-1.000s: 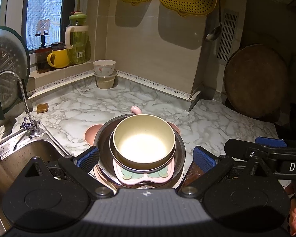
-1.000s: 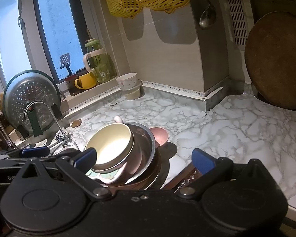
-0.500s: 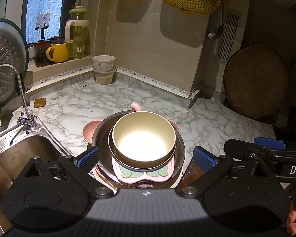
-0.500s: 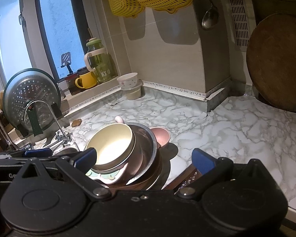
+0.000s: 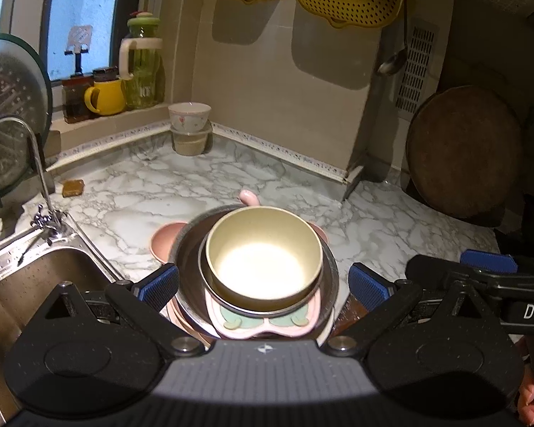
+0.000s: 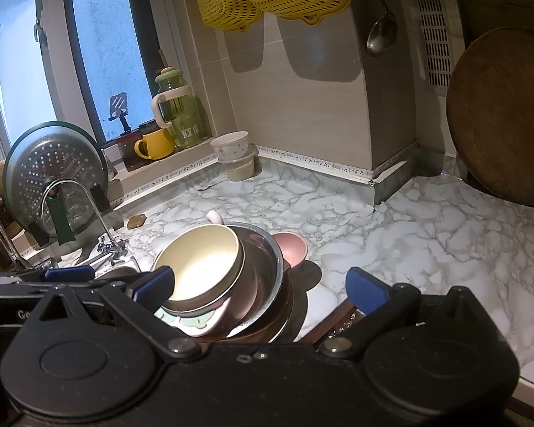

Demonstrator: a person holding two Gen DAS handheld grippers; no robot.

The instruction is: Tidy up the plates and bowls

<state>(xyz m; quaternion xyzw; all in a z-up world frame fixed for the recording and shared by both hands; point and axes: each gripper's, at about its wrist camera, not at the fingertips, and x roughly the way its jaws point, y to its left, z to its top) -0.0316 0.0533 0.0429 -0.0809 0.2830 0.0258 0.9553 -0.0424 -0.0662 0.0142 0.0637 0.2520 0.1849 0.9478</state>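
1. The left tongs (image 5: 263, 284) stand wide open around the stack and hold nothing; the right tongs (image 6: 260, 286) are also open and empty.
2. The cream round bowl (image 5: 263, 267) sits on top, inside the steel bowl (image 6: 267, 249), on the marble tabletop (image 5: 160, 195).
3. The grip should close on the cream rim only.

cream bowl (image 5: 263, 254) topping stacked dishes (image 5: 329, 277), countertop

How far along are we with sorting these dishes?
Barely begun. The cream bowl sits atop the pile, nested in the steel bowl over the pink plate. Left gripper and right gripper are open, holding nothing. The whole stack remains.
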